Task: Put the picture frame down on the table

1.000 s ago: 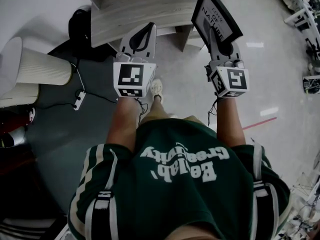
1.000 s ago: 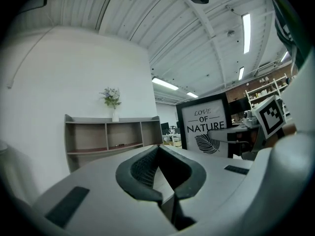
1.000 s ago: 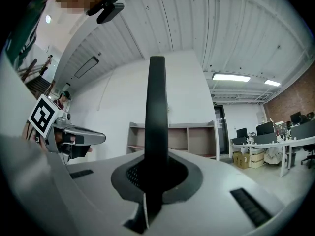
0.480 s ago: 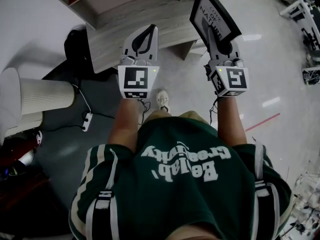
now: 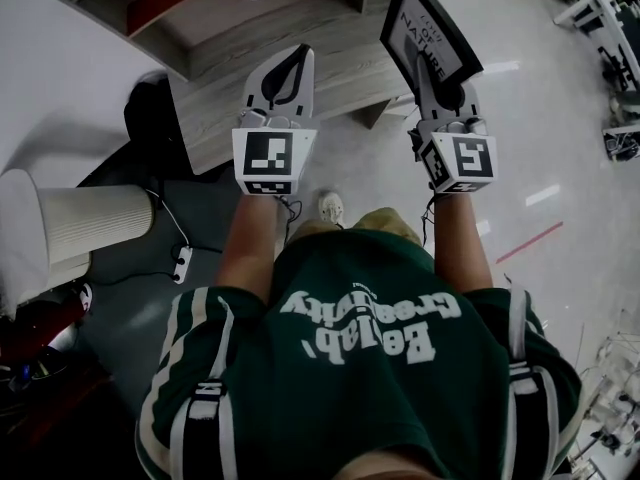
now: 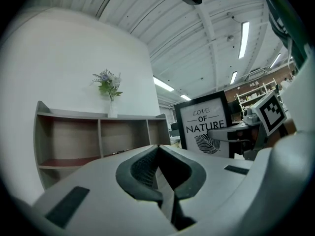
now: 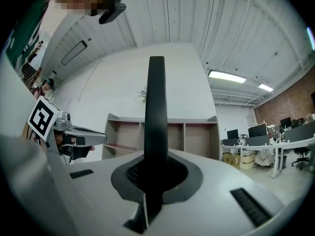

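Head view: the right gripper (image 5: 436, 78) is clamping the picture frame (image 5: 425, 28) by its lower edge. The frame is rising up and away from the jaws with its printed face tilting toward the person, and it is hanging in the air over the pale floor, just beside the end of the wooden shelf unit (image 5: 230, 38). The left gripper (image 5: 297, 56) is reaching out beside it with its jaws pressed together on nothing. Compared with a second ago, more of the shelf unit is showing at the top of the view and its red inner board is now visible. The pleated white cylinder (image 5: 90, 223) is sitting lower and further left. The grip on the frame is looking unchanged.

Left gripper view: the jaw tips are meeting with nothing between them. To their right the frame is standing upright and reading "LOVE OF NATURE" over a leaf, with the right gripper's jaw crossing its lower part. Behind, the shelf unit is showing open compartments, and a vase (image 6: 112, 111) on its top is holding flowers (image 6: 107, 80).

Right gripper view: the frame is appearing edge-on as a dark bar rising straight out of the closed jaws, and the shelf unit is standing behind it, well apart
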Demonstrator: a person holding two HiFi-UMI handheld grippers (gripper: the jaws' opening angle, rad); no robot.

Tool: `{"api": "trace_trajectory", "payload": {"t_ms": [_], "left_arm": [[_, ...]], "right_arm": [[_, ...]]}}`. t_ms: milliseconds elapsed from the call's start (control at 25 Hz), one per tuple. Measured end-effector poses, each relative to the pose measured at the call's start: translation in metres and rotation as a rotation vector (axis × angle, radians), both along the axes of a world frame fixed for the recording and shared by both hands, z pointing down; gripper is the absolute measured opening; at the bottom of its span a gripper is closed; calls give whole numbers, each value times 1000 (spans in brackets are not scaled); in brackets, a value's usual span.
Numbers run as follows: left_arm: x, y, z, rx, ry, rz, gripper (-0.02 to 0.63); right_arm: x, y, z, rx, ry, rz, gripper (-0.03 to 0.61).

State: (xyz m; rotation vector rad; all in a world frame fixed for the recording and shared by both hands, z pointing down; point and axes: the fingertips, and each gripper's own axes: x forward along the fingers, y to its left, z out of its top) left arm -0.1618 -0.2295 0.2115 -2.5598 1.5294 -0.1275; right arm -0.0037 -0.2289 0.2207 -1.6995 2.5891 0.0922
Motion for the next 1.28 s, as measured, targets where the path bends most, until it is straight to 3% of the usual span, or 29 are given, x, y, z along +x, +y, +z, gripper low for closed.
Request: {"api": "trace_trajectory", "payload": {"t_ms": [280, 520, 760, 960, 1280], "left_arm": [[-16, -19, 16, -24, 25, 36, 18], [23, -58, 34, -57, 27, 52, 18], [36, -90, 52, -68, 12, 25, 18], [70, -152, 65, -87, 18, -13, 18], [84, -186, 104, -103, -17, -112, 18]], "right_arm": [[-17, -15, 16, -10, -20, 15, 38], [20, -51, 41, -72, 26, 38, 38], [23, -91, 73, -84, 22, -41, 38], [48, -158, 99, -93, 48, -105, 37], [58, -198, 143, -77, 52, -216, 38]]}}
